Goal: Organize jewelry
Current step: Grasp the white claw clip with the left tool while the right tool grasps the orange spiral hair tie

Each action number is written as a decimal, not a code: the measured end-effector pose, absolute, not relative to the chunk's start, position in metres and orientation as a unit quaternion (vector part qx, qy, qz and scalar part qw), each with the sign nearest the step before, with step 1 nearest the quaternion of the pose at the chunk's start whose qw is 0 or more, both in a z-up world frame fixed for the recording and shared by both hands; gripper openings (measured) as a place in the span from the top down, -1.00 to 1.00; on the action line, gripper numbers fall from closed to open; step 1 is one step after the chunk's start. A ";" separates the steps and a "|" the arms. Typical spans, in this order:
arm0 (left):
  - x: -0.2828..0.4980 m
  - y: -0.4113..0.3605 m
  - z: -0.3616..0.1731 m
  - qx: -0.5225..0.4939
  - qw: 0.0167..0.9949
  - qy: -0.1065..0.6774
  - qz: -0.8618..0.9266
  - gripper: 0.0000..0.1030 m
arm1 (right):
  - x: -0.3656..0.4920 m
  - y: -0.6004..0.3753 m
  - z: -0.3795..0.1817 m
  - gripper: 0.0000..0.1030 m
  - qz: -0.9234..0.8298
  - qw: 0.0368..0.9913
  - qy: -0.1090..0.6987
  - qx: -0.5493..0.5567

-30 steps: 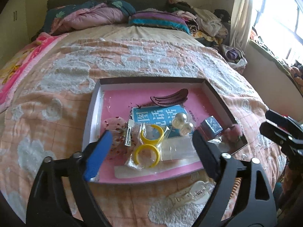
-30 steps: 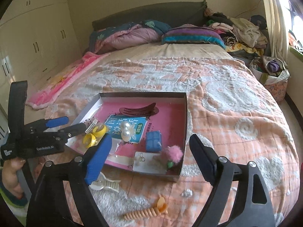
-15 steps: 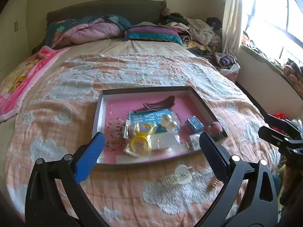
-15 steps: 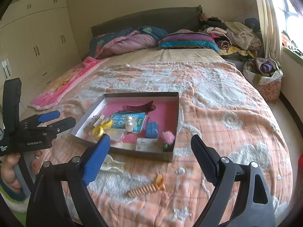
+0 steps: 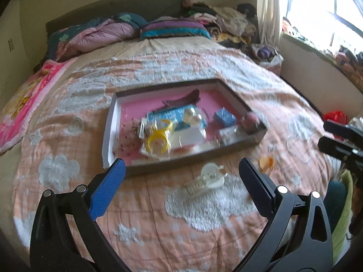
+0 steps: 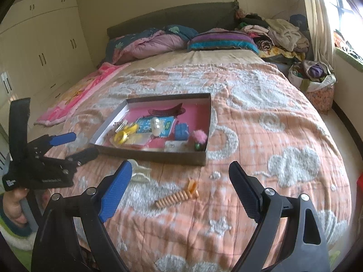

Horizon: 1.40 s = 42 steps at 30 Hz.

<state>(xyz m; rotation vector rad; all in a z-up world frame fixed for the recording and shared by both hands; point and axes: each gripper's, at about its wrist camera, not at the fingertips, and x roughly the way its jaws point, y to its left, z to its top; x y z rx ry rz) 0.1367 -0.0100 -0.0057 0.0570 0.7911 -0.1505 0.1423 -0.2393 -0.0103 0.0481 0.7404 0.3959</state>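
Orange ribbed plastic spiral hair clip [image 6: 178, 196] lies on the bed's peach quilt [image 6: 261, 136] at lower centre of the right view, slanting up-right between the wide-open, empty right gripper [image 6: 180, 188] fingers, nearer it than the equally open, empty left gripper [image 5: 181, 181].

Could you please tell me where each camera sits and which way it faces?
Left wrist: on the left gripper, looking down over the bed's foot at the tray and white clip; its own open fingers show, with the right gripper at the right edge.
Right wrist: on the right gripper, facing the headboard; its own fingers, the left gripper and a hand show.
Shared: tray, white clip, orange clip.
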 end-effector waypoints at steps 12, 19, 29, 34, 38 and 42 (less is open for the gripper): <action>0.124 -0.023 -0.035 0.069 0.906 0.411 -0.076 -0.81 | 0.134 -0.246 -0.038 -0.68 0.213 0.886 0.405 0.068; 0.134 -0.022 -0.058 0.070 0.894 0.436 -0.076 -0.81 | 0.142 -0.246 -0.069 -0.67 0.213 0.858 0.456 0.103; 0.146 -0.023 -0.070 0.064 0.893 0.432 -0.112 -0.81 | 0.178 -0.228 -0.123 -0.38 0.222 0.799 0.533 0.170; 0.159 -0.023 -0.078 0.058 0.889 0.441 -0.107 -0.81 | 0.195 -0.231 -0.130 -0.24 0.215 0.795 0.529 0.205; 0.170 -0.022 -0.087 0.045 0.885 0.450 -0.108 -0.81 | 0.204 -0.231 -0.133 0.24 0.210 0.799 0.526 0.201; 0.178 -0.026 -0.093 0.040 0.881 0.457 -0.115 -0.81 | 0.206 -0.234 -0.133 0.52 0.208 0.806 0.519 0.197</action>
